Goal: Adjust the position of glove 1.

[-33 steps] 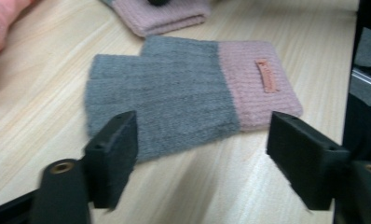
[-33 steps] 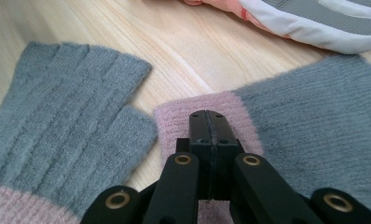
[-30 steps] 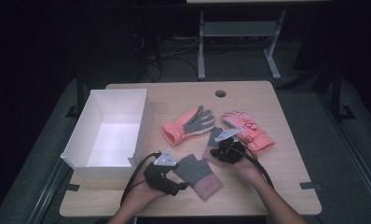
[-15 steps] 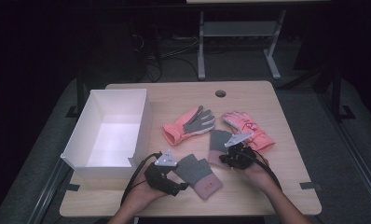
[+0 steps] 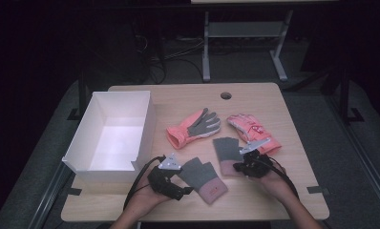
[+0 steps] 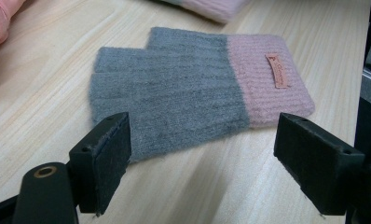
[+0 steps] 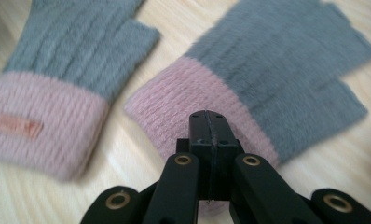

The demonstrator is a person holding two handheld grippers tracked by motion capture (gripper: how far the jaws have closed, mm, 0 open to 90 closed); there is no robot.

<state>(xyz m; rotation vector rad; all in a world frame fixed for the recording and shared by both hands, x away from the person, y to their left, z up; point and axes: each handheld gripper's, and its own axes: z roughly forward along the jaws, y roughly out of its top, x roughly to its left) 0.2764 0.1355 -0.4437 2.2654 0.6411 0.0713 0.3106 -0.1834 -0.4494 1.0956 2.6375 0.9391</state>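
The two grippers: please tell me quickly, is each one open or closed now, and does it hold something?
Left gripper: open, holding nothing; a grey-and-pink glove lies before it.
Right gripper: closed on the pink cuff of the second grey-and-pink glove.

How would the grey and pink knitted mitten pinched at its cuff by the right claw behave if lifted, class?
The mitten would probably droop limply, being soft flat knit. It looks light. Its fuzzy ribbed cuff likely resists slipping from the shut right claw.
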